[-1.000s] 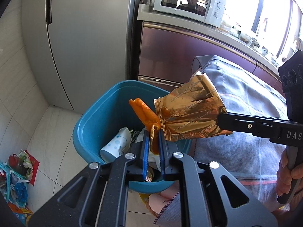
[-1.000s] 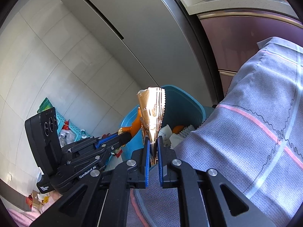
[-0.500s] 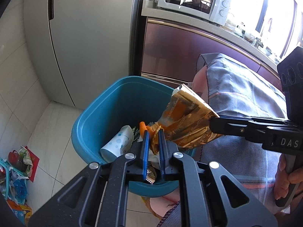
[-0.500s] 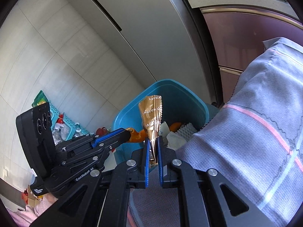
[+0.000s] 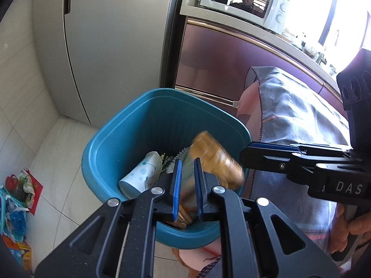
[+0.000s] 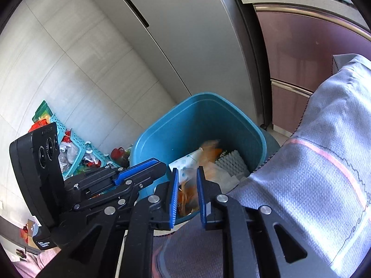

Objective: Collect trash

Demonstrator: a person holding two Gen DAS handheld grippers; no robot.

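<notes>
Drop step: both hand-held grippers hang over the blue bin (image 5: pixel 111 153). The right hand-held gripper (image 6: pixel 187 194) is opening, its gold wrapper (image 5: pixel 215 159) falling blurred. The left hand-held gripper (image 5: pixel 186 183) stands slightly apart, nothing clamped. Next I'd fetch more trash.

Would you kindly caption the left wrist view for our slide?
Blurred gold wrapper drops into the blue bin beyond the left gripper.

Bin (image 5: pixel 111 153) before fridge (image 5: pixel 111 46); cup (image 5: pixel 141 173) in bin.
</notes>
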